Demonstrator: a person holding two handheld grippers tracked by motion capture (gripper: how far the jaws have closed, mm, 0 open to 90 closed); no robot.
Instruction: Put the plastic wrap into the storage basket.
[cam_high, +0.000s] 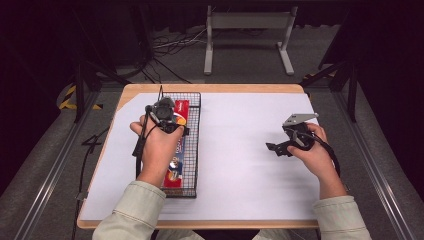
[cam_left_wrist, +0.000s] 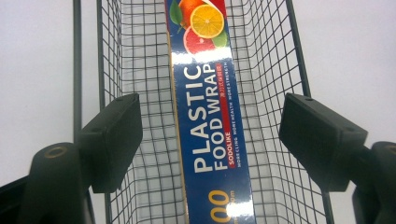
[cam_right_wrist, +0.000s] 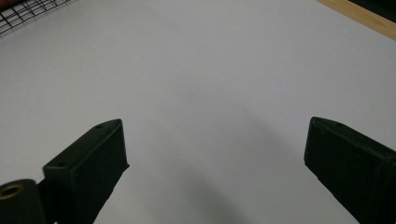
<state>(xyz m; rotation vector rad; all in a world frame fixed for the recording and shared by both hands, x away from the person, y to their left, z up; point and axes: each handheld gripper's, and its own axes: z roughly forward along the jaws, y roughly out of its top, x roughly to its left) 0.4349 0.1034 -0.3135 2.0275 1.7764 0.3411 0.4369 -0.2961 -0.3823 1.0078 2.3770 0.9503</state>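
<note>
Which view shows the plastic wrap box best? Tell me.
The left gripper view: the plastic wrap box lies close in the wire basket, label readable. The high view has it small, partly under the left hand.

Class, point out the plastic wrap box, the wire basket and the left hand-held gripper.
plastic wrap box (cam_left_wrist: 212, 135): left gripper view, its printed top face.
wire basket (cam_high: 195, 125): high view, its right wall.
left hand-held gripper (cam_left_wrist: 210, 133): left gripper view, midway between its open jaws.
</note>
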